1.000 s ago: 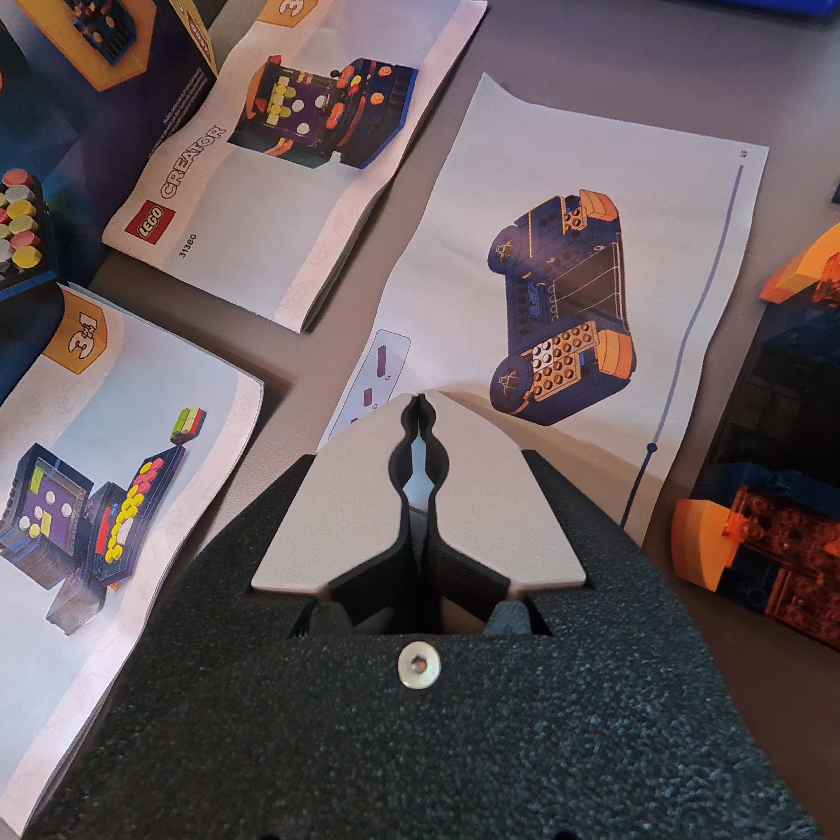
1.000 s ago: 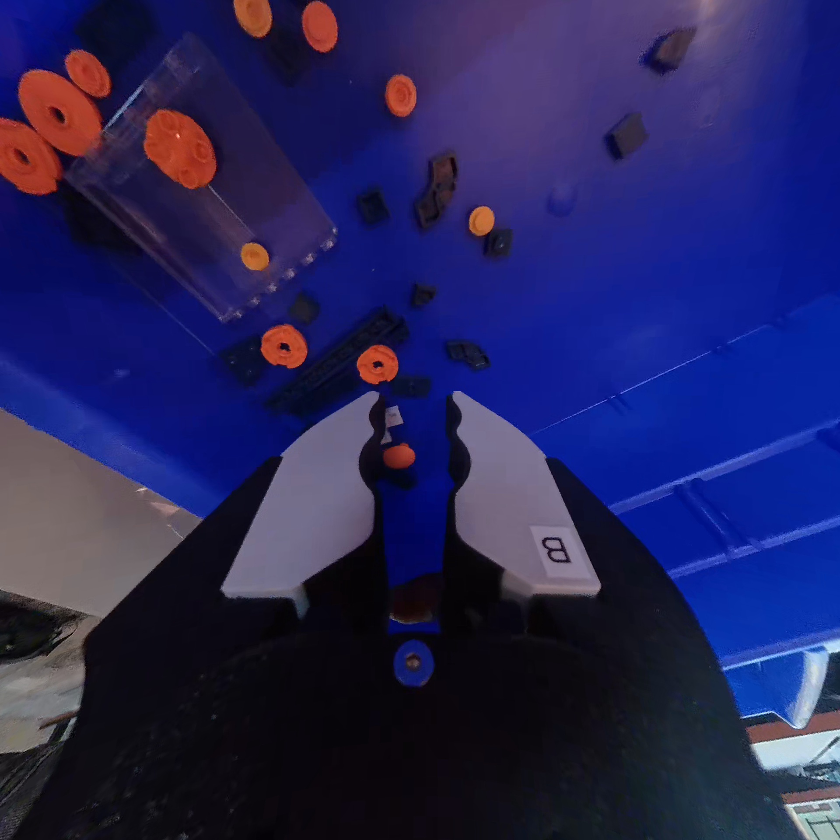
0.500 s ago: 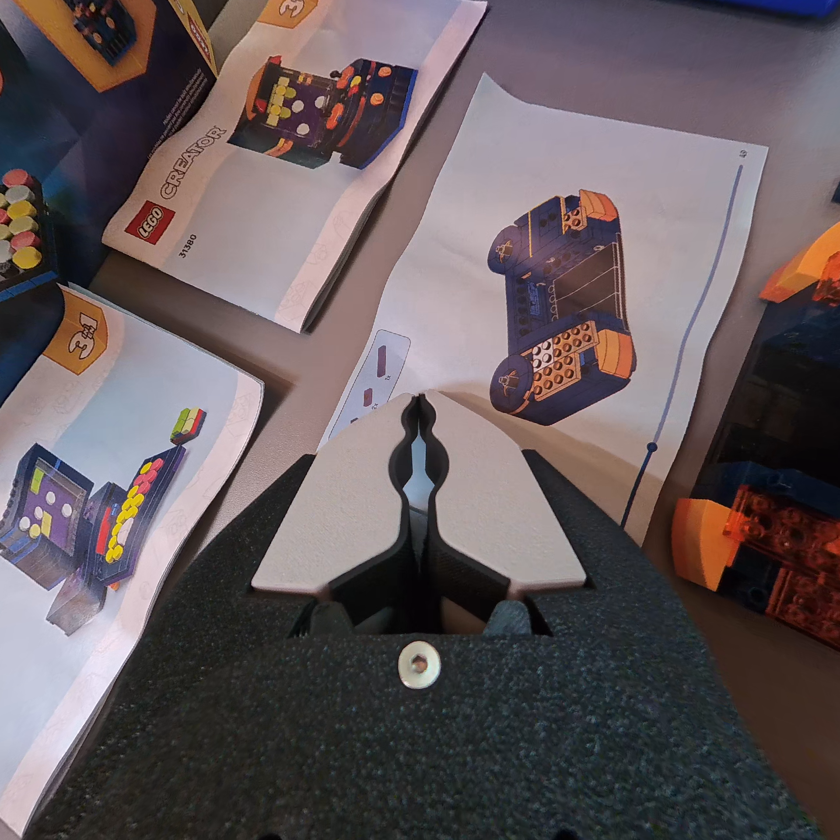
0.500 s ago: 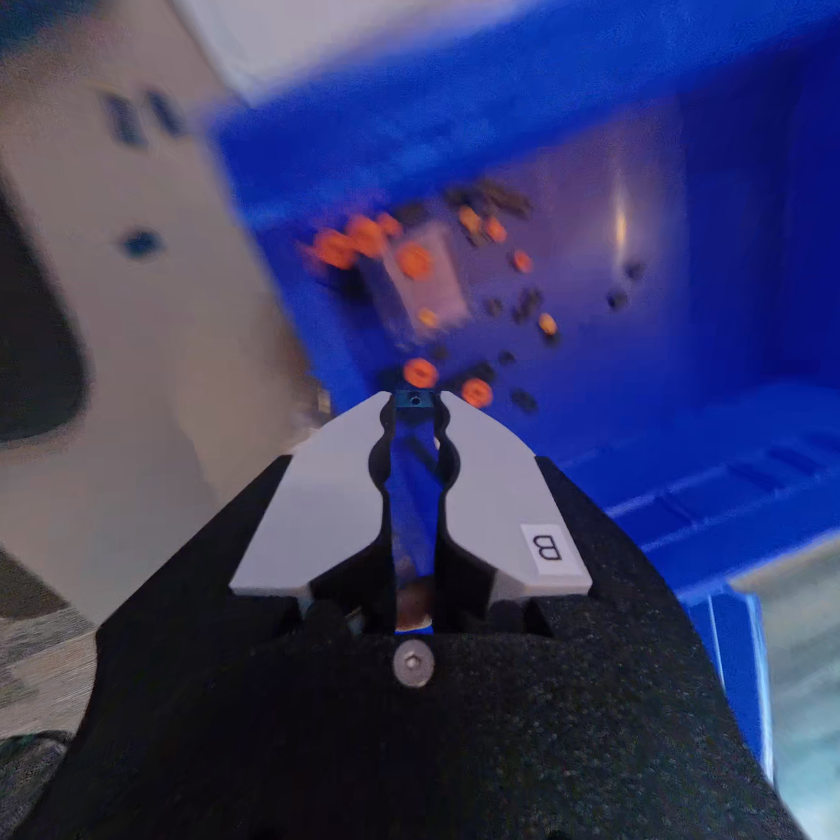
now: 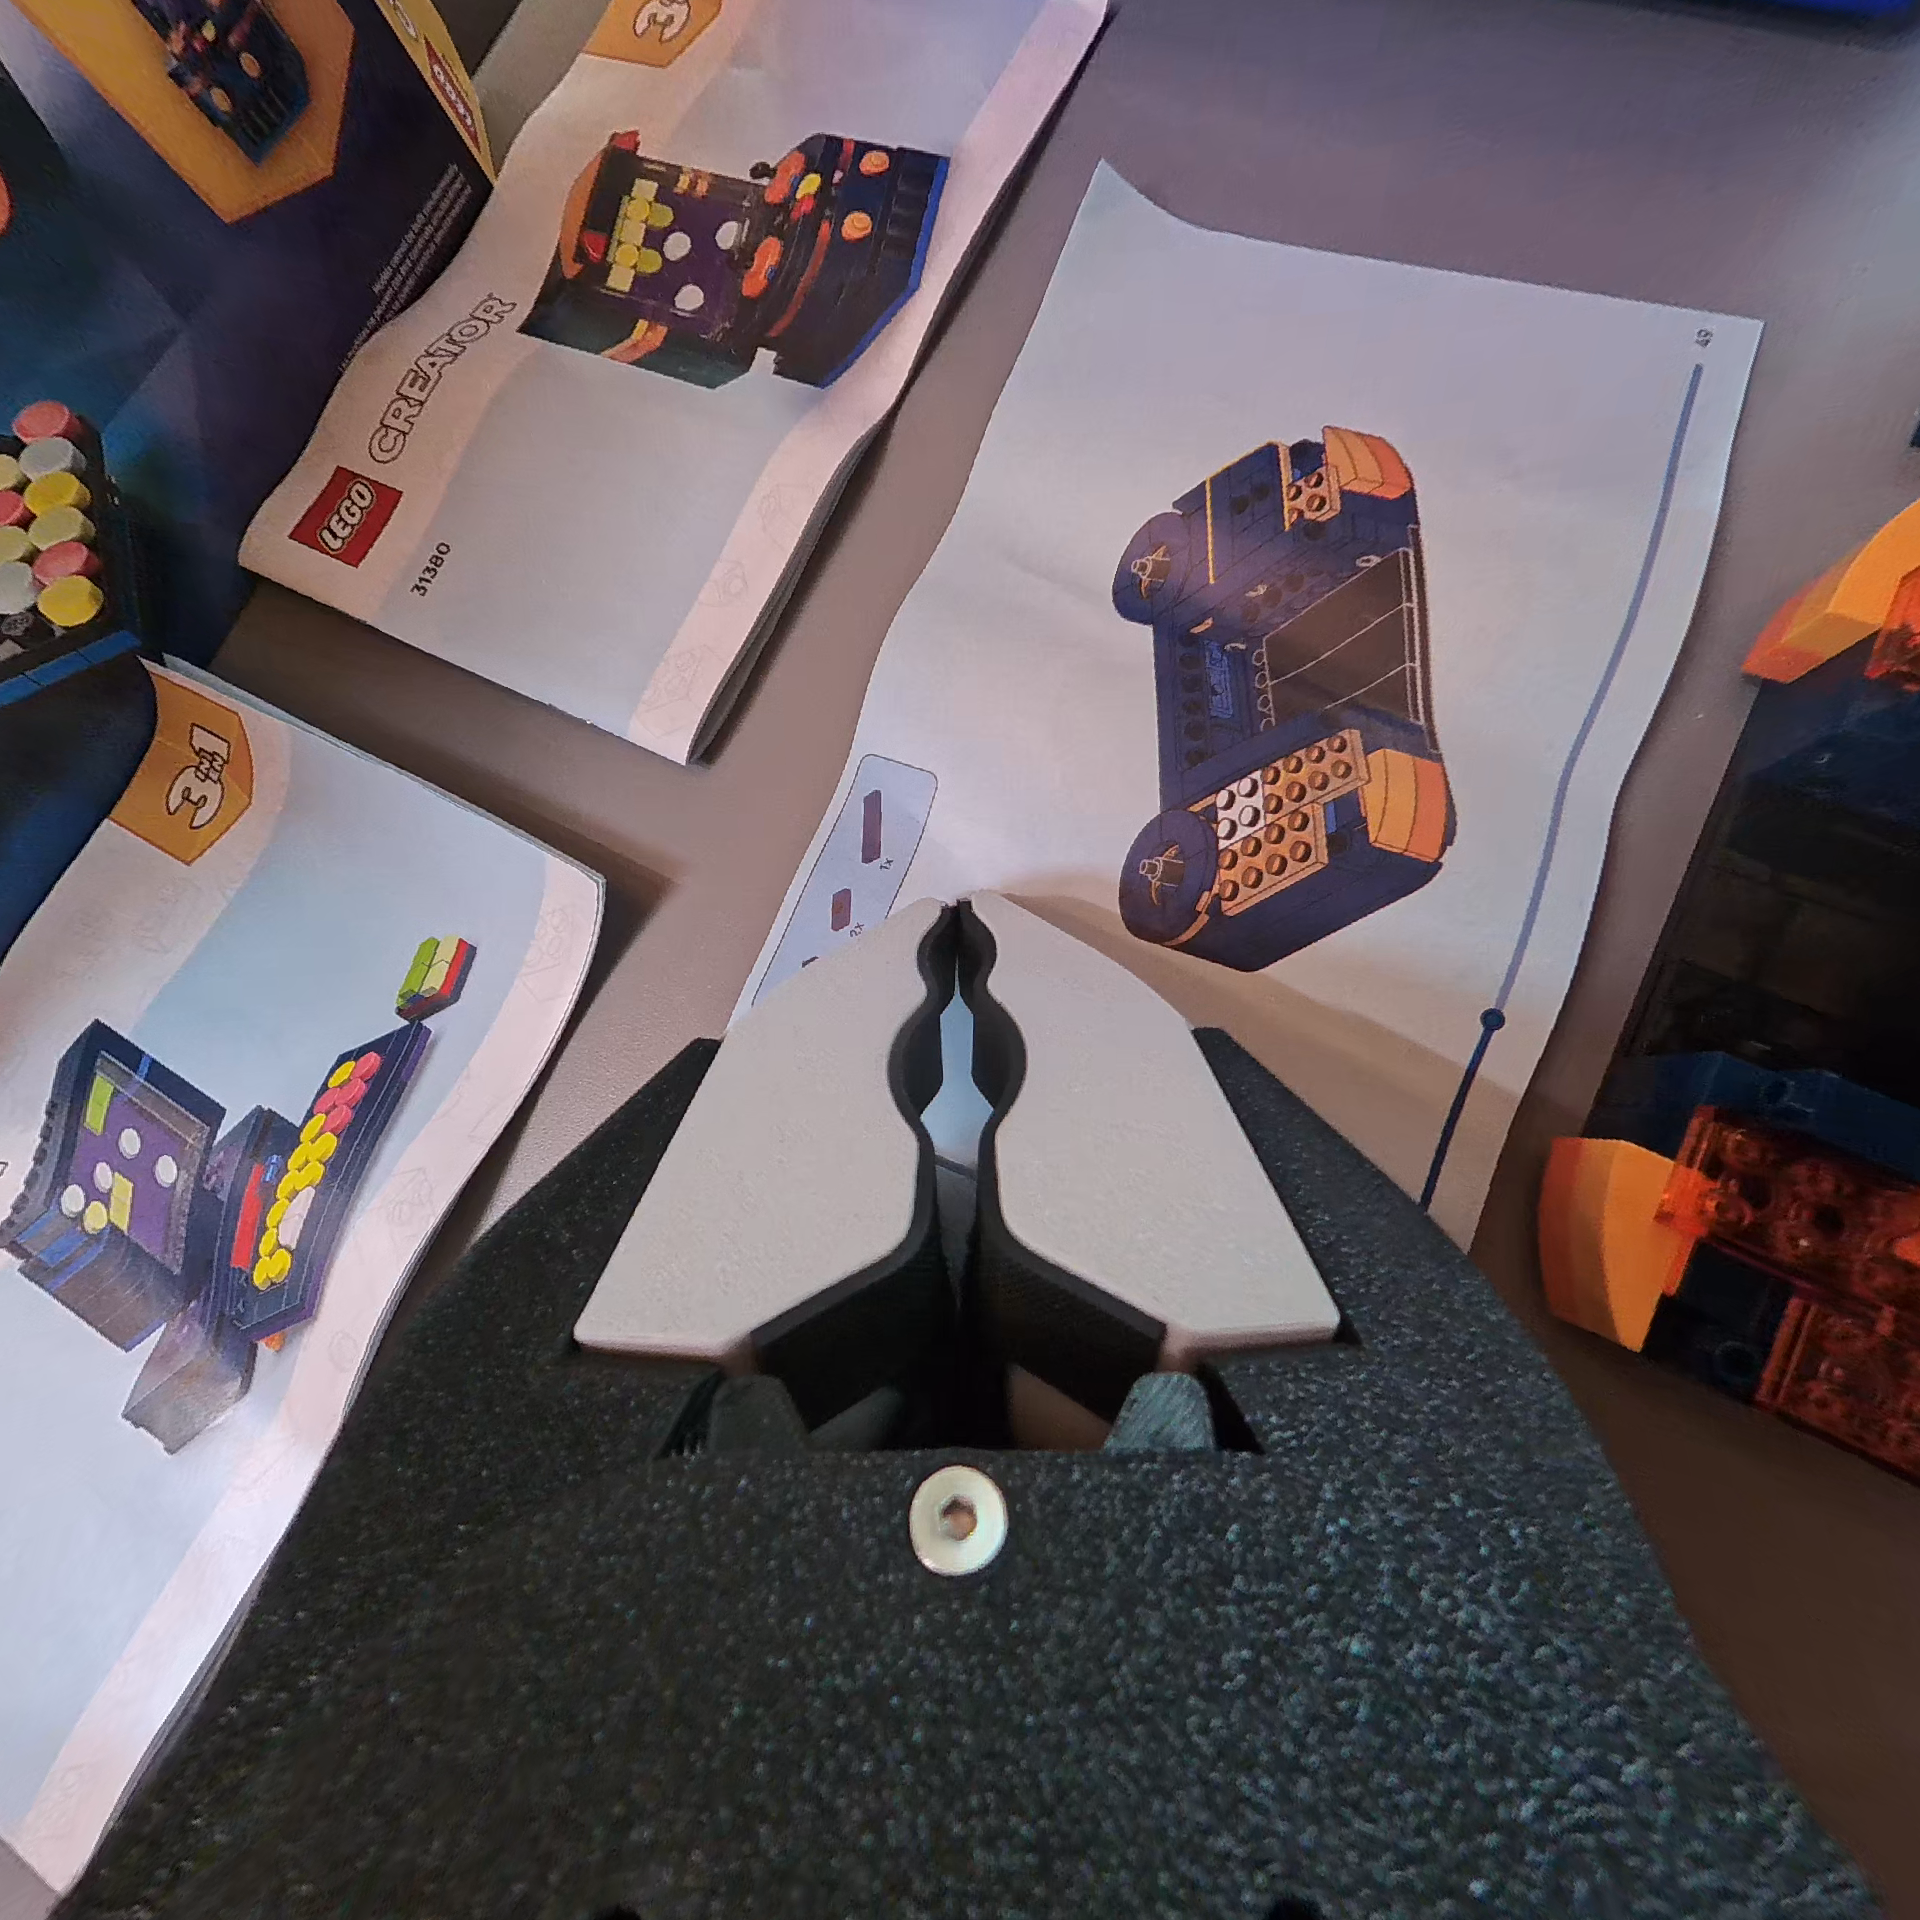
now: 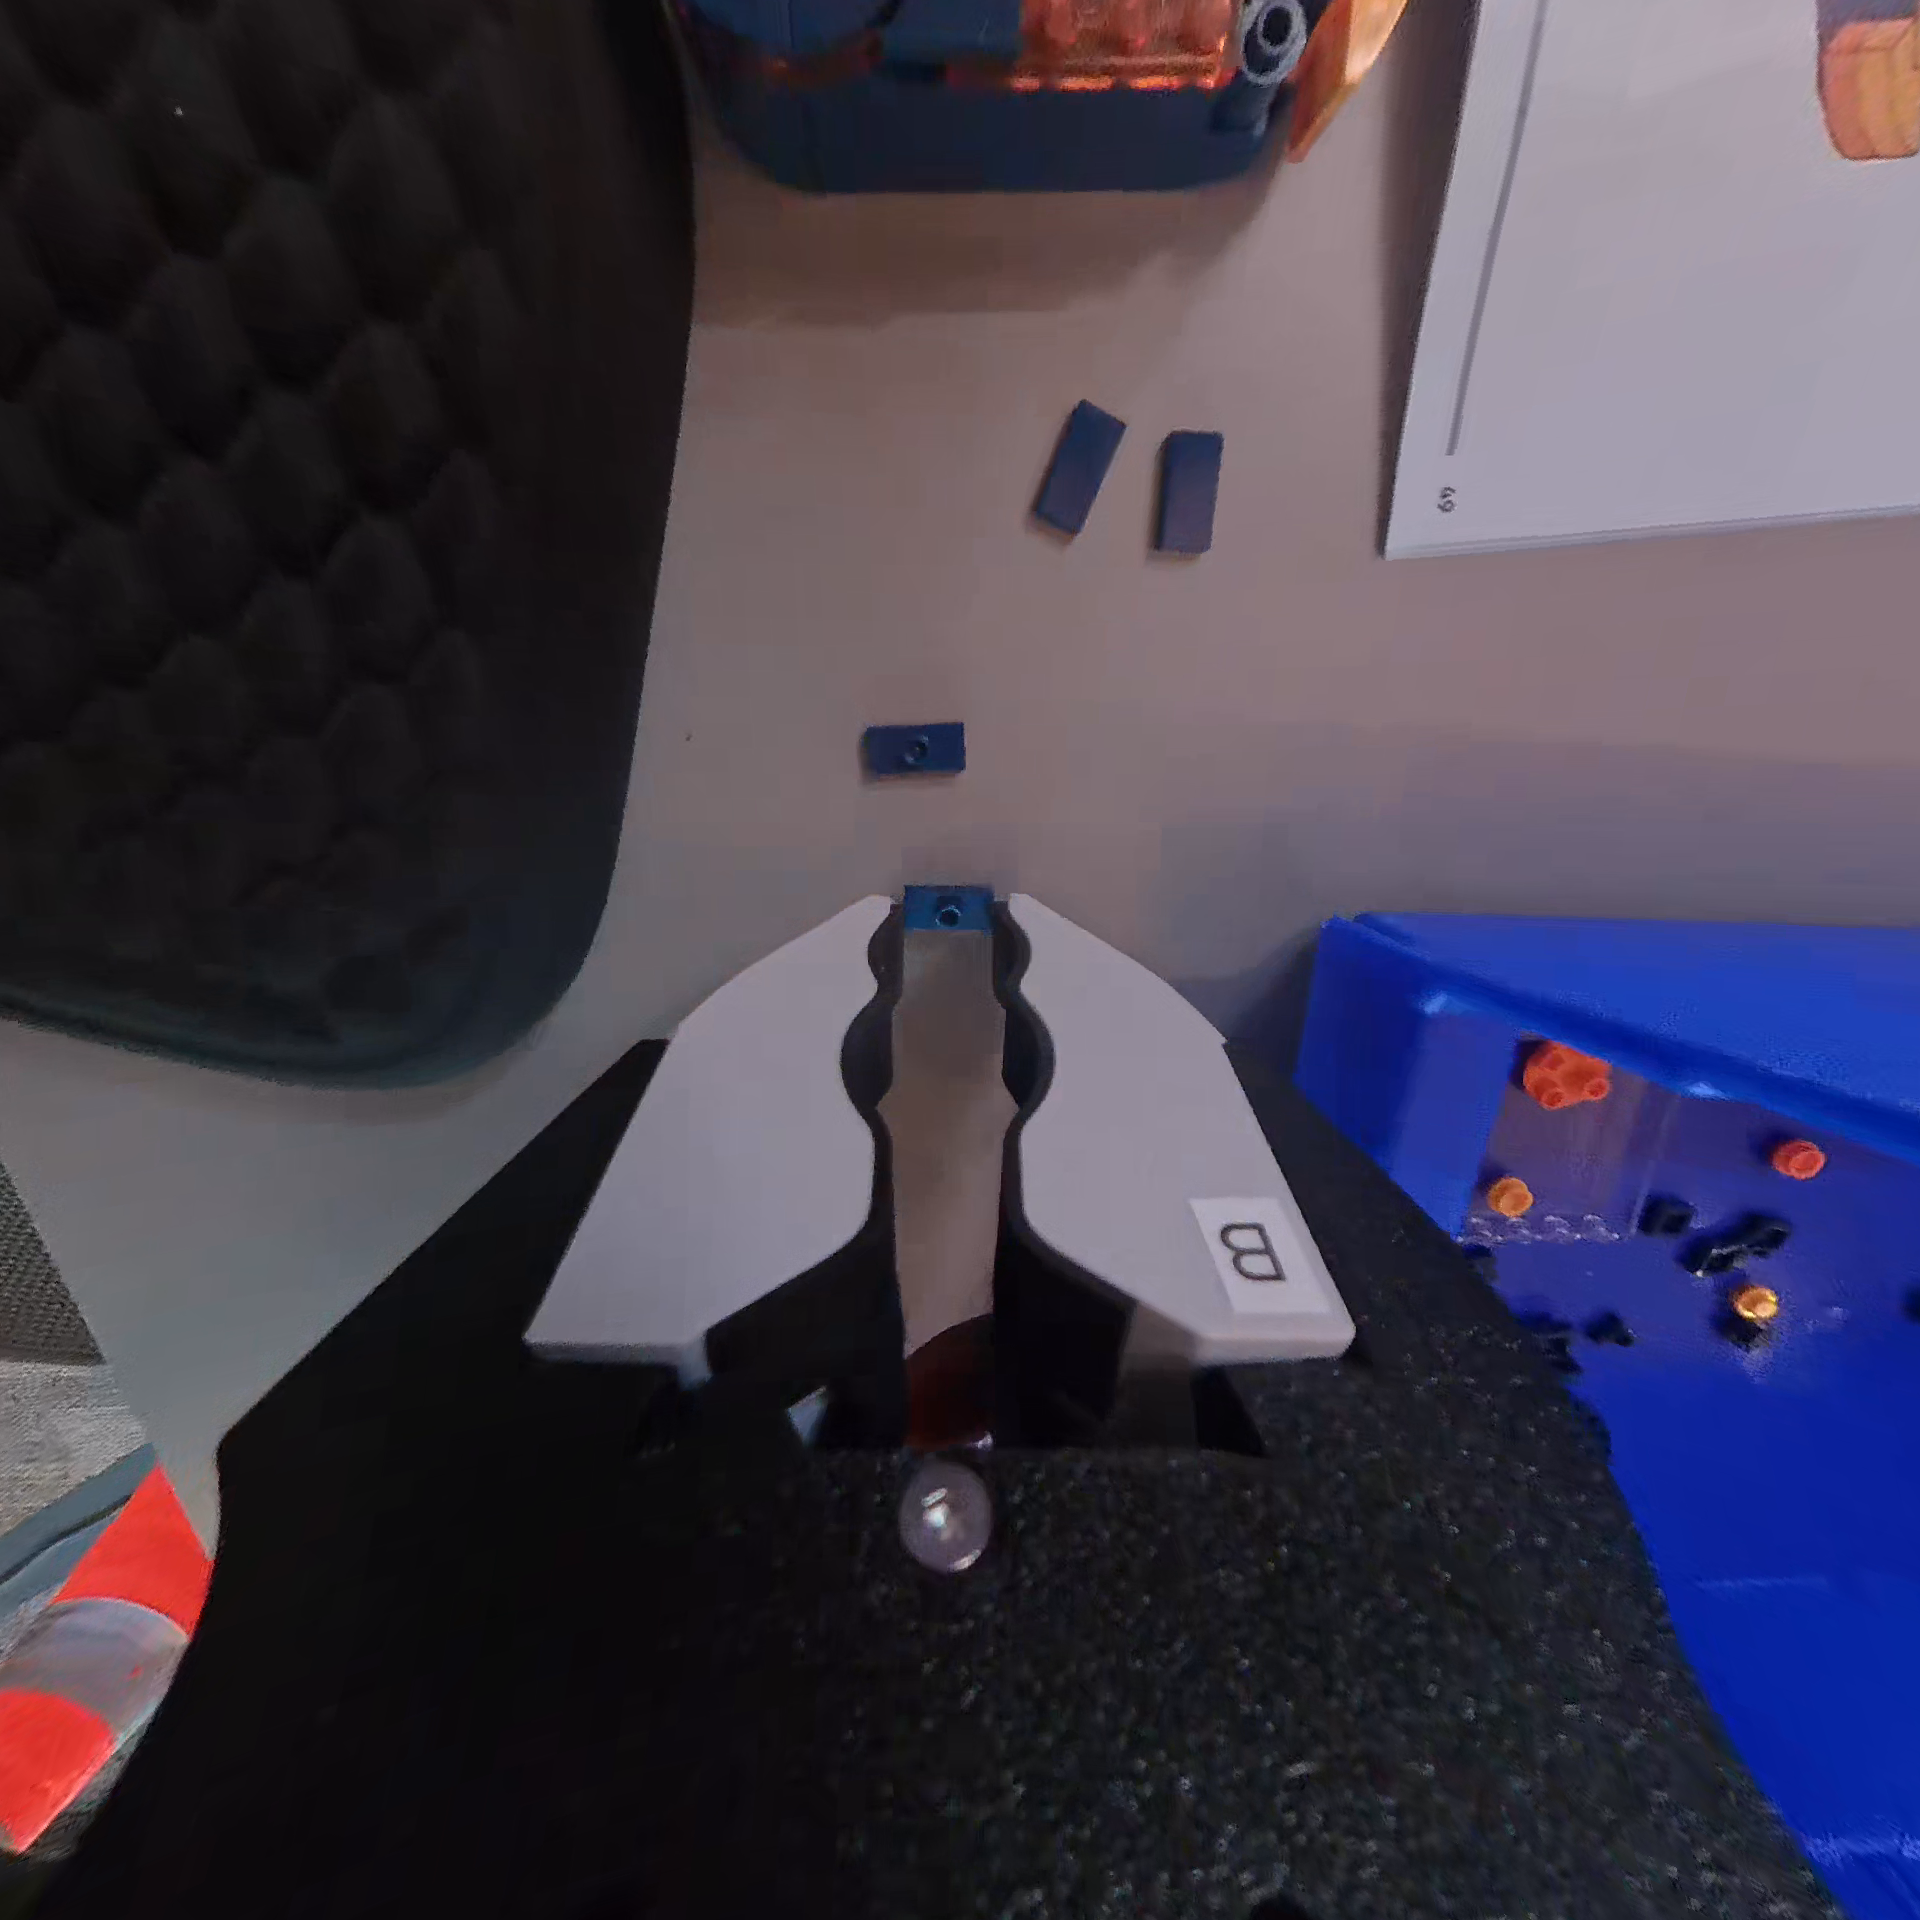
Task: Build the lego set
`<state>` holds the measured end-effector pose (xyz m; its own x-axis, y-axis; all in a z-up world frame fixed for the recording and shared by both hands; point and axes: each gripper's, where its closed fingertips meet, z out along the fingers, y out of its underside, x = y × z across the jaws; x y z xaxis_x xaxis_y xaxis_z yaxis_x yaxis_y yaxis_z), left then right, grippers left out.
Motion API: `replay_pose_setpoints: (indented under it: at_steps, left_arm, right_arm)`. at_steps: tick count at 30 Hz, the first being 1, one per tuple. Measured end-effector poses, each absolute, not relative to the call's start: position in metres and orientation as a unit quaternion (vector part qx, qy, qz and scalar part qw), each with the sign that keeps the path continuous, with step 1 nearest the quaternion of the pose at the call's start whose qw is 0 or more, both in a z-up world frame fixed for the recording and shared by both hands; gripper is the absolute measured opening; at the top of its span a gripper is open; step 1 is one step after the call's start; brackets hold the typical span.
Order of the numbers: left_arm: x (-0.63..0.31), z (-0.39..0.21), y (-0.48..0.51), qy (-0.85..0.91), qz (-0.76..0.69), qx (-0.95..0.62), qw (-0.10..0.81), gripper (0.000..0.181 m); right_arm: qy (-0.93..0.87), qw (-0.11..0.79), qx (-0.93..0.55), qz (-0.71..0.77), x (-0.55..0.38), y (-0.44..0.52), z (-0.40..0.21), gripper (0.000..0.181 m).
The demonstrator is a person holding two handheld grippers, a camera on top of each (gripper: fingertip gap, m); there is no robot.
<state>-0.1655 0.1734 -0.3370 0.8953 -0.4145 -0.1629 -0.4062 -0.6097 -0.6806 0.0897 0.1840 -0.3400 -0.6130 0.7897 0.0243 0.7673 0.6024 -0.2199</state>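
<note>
My right gripper (image 6: 948, 909) is shut on a small blue plate (image 6: 945, 912) held between its tips above the grey table. A like blue plate (image 6: 913, 748) lies on the table just ahead. Two dark blue tiles (image 6: 1081, 467) (image 6: 1188, 490) lie farther on. The partly built blue and orange model (image 6: 997, 94) sits at the top; it also shows at the right of the left wrist view (image 5: 1787, 1039). My left gripper (image 5: 958, 914) is shut and empty, over the open instruction page (image 5: 1299, 623).
A blue bin (image 6: 1662, 1299) with several small orange and dark pieces stands at the right. A black quilted pad (image 6: 312, 468) lies at the left. Two instruction booklets (image 5: 623, 364) (image 5: 260, 1091) and the set's box (image 5: 156, 208) lie left of the page. Left tips to right tips: about 25 cm.
My right gripper closed on a small blue plate in the bin, lifted it out and swung over the table. The left gripper has not moved.
</note>
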Motion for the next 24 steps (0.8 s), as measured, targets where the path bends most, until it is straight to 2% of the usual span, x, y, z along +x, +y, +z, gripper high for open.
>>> replay_pose_setpoints:
  at_steps: [8, 11, 13, 17, 20, 22, 24]
  left_arm:
    - [-0.166, -0.337, 0.173, 0.228, -0.007, -0.897, 0.379, 0.000]
    - [-0.166, -0.337, 0.173, 0.228, -0.007, -0.896, 0.380, 0.000]
    - [-0.166, -0.337, 0.173, 0.229, -0.006, -0.896, 0.379, 0.000]
    - [-0.166, -0.337, 0.173, 0.233, -0.004, -0.897, 0.376, 0.000]
    - [-0.166, -0.337, 0.173, 0.236, -0.002, -0.897, 0.373, 0.000]
    - [-0.166, -0.337, 0.174, 0.239, 0.000, -0.898, 0.370, 0.000]
    - [-0.166, -0.337, 0.174, 0.243, 0.004, -0.897, 0.369, 0.000]
  right_arm:
    - [-0.879, 0.082, -0.450, 0.132, 0.088, 0.183, -0.338, 0.025]
    - [-0.849, 0.128, -0.476, 0.191, 0.081, 0.184, -0.314, 0.025]
    - [-0.799, 0.209, -0.507, 0.246, 0.071, 0.197, -0.283, 0.025]
    - [-0.612, 0.452, -0.552, 0.341, 0.067, 0.248, -0.204, 0.024]
    - [-0.439, 0.613, -0.530, 0.388, 0.090, 0.283, -0.151, 0.023]
    - [-0.338, 0.685, -0.495, 0.413, 0.106, 0.297, -0.129, 0.019]
    - [-0.293, 0.731, -0.452, 0.419, 0.117, 0.301, -0.122, 0.000]
